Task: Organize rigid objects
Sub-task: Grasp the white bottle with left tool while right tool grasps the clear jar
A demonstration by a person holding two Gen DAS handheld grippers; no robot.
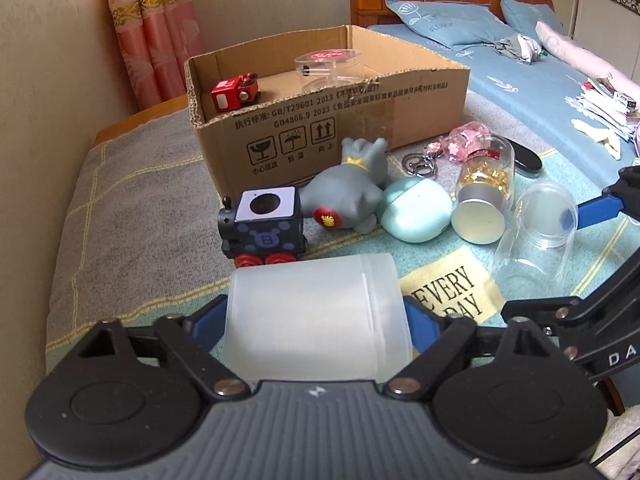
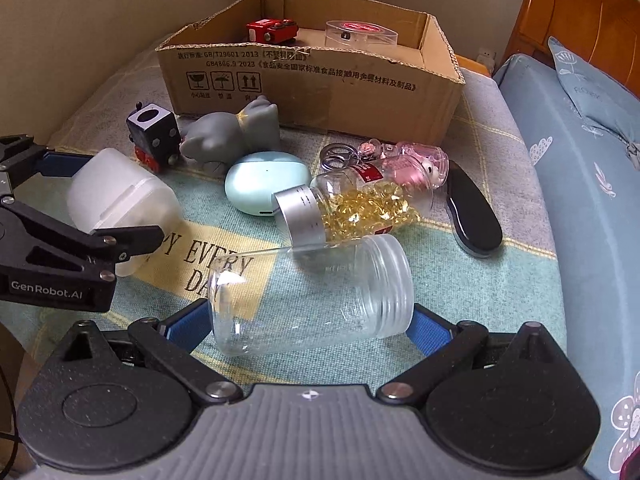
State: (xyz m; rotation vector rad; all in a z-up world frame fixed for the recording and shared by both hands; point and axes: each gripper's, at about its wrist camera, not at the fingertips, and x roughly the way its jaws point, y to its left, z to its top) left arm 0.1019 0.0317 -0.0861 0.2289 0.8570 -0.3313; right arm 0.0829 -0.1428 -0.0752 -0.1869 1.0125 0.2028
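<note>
A frosted white jar lies on its side between the blue pads of my left gripper, which press on both of its sides. The same jar and left gripper show at the left of the right wrist view. My right gripper flanks a clear glass jar lying on the cloth, with one pad against its base and the other against its threaded mouth. That jar lies at the right of the left wrist view. Behind them stands an open cardboard box holding a red toy train and a clear round case.
On the cloth between jars and box lie a black toy train, a grey figure, a mint case, a capsule bottle, a pink keychain charm and a black oval object. A bed is on the right, a wall on the left.
</note>
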